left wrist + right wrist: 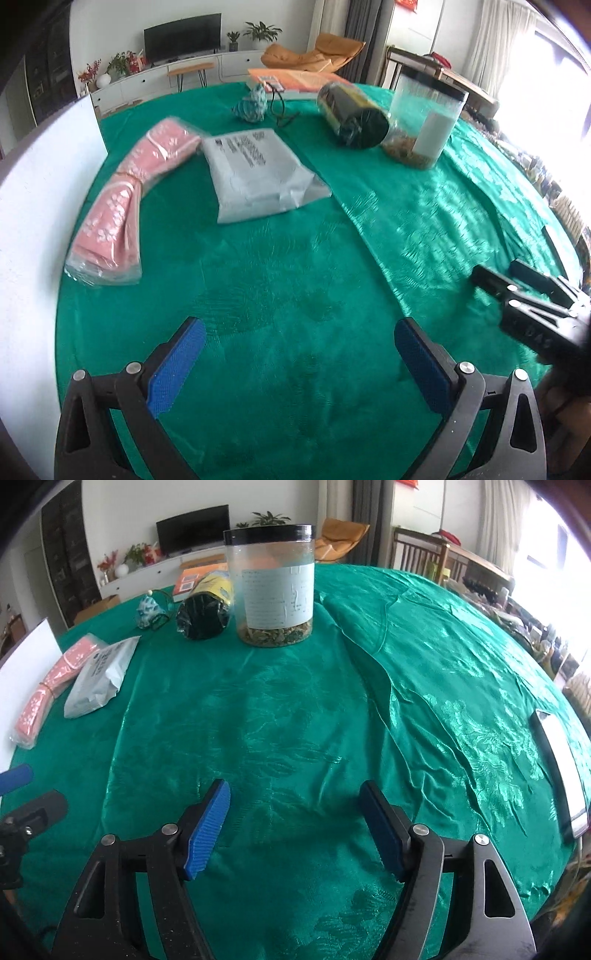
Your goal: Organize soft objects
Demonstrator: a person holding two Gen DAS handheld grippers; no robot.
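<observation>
A pink patterned cloth pack in clear wrap (122, 203) lies at the left of the green table, next to a grey soft mailer bag (258, 170). Both also show in the right wrist view: the pink pack (51, 686) and the mailer (99, 675). A dark rolled bundle in plastic (351, 114) and a small teal knitted item (251, 105) lie further back. My left gripper (299, 350) is open and empty above bare cloth, short of the mailer. My right gripper (295, 816) is open and empty over the table's middle, and shows in the left wrist view (517, 284).
A clear jar with a black lid (273, 587) stands at the back centre, beside the dark bundle (203, 616). An orange book (295, 79) lies behind. A white board (40, 192) stands at the left edge. A phone (561, 771) lies at the right edge.
</observation>
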